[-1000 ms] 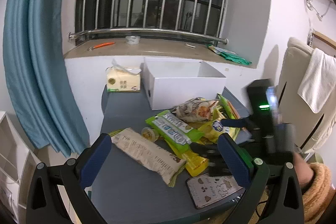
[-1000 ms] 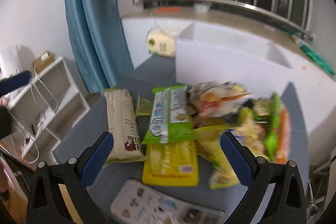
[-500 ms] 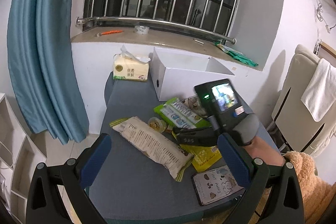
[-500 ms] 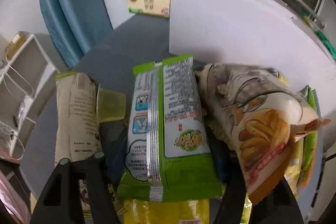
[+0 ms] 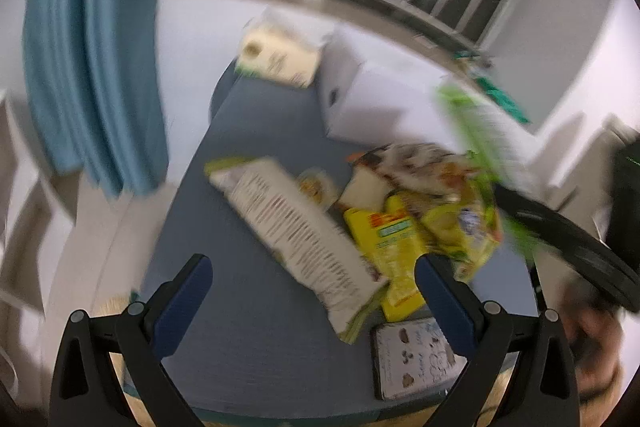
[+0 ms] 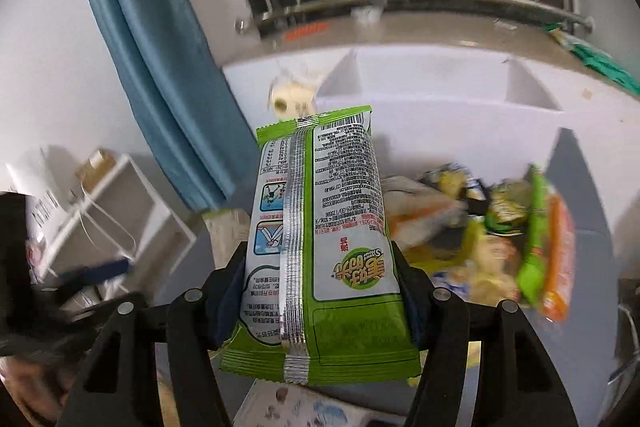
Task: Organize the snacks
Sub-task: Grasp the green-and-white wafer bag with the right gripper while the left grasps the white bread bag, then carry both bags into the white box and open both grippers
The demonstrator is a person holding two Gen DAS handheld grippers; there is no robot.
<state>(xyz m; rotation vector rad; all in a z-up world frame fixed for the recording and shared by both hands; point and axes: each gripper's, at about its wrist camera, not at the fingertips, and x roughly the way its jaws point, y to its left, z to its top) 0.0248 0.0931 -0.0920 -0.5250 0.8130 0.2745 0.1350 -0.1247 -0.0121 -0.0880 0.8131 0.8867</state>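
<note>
My right gripper (image 6: 320, 291) is shut on a green snack packet (image 6: 320, 251) and holds it lifted above the table, in front of the white box (image 6: 432, 115). The packet also shows as a green blur in the left wrist view (image 5: 480, 147). My left gripper (image 5: 312, 287) is open and empty above the grey table (image 5: 248, 307), near a long beige packet (image 5: 304, 239). A pile of snacks lies to the right: a yellow packet (image 5: 384, 239) and a white chip bag (image 5: 416, 167).
A tissue pack (image 5: 280, 55) stands at the back left beside the white box (image 5: 352, 95). A flat patterned pouch (image 5: 412, 359) lies at the table's front edge. Blue curtain (image 5: 92, 47) and white shelves (image 6: 100, 195) are to the left.
My right gripper closed on the green packet and lifted it off the pile. My left gripper tilted down toward the table; its view is now blurred.
</note>
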